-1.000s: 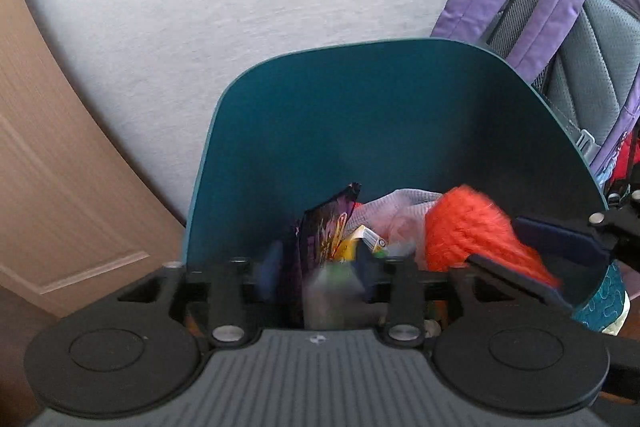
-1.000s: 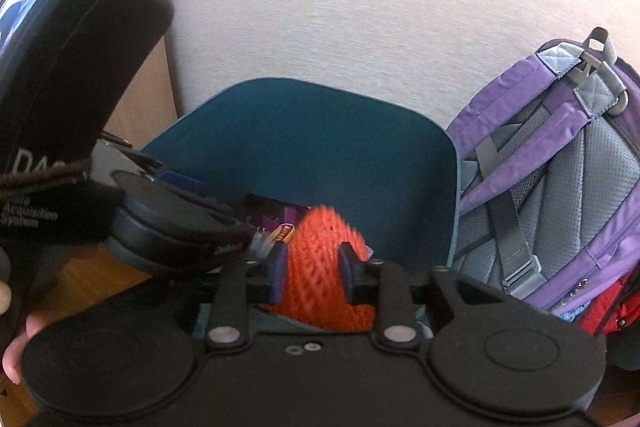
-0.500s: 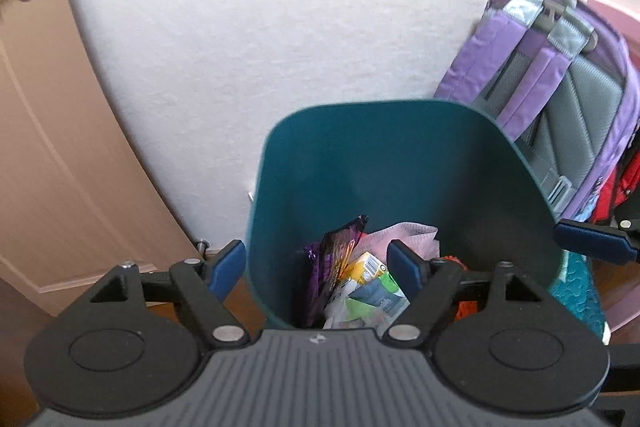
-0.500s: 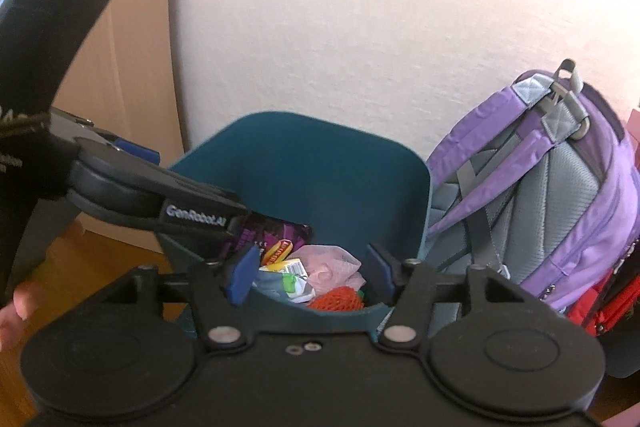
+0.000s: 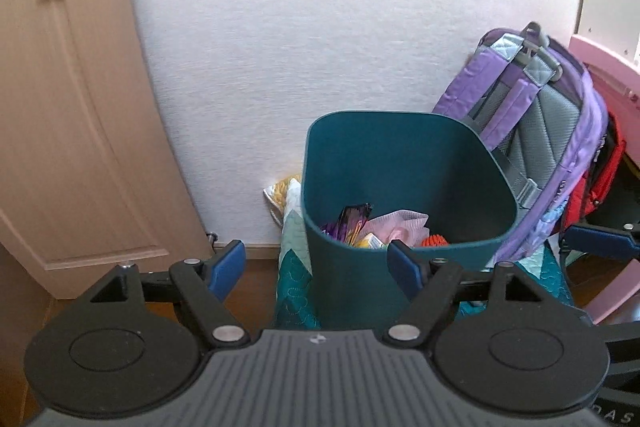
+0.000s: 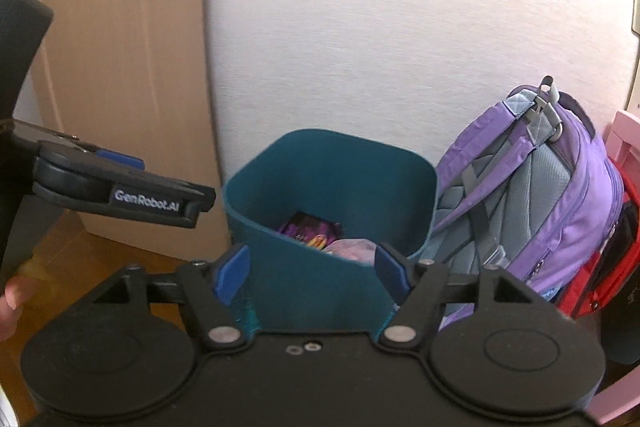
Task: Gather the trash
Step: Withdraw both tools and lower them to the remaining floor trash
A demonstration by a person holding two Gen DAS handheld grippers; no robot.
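A teal trash bin (image 5: pixel 404 163) stands on the floor against the wall; it also shows in the right wrist view (image 6: pixel 332 187). Inside lie a purple wrapper (image 5: pixel 350 221), a pink tissue (image 5: pixel 396 223) and an orange net (image 5: pixel 436 239). My left gripper (image 5: pixel 316 263) is open and empty, held back from the bin's near rim. My right gripper (image 6: pixel 310 269) is open and empty, also in front of the bin. The left gripper's body (image 6: pixel 120 193) shows at the left of the right wrist view.
A purple backpack (image 5: pixel 540 147) leans against the bin's right side, with a red bag (image 5: pixel 600 179) behind it. A wooden door (image 5: pixel 72 107) stands to the left. A teal quilted cloth (image 5: pixel 294 267) lies under the bin. Pink furniture (image 5: pixel 608 67) is at far right.
Both grippers opened and let go of the trash into the bin, the right one dropping the orange net. Both then pulled back and up from the bin.
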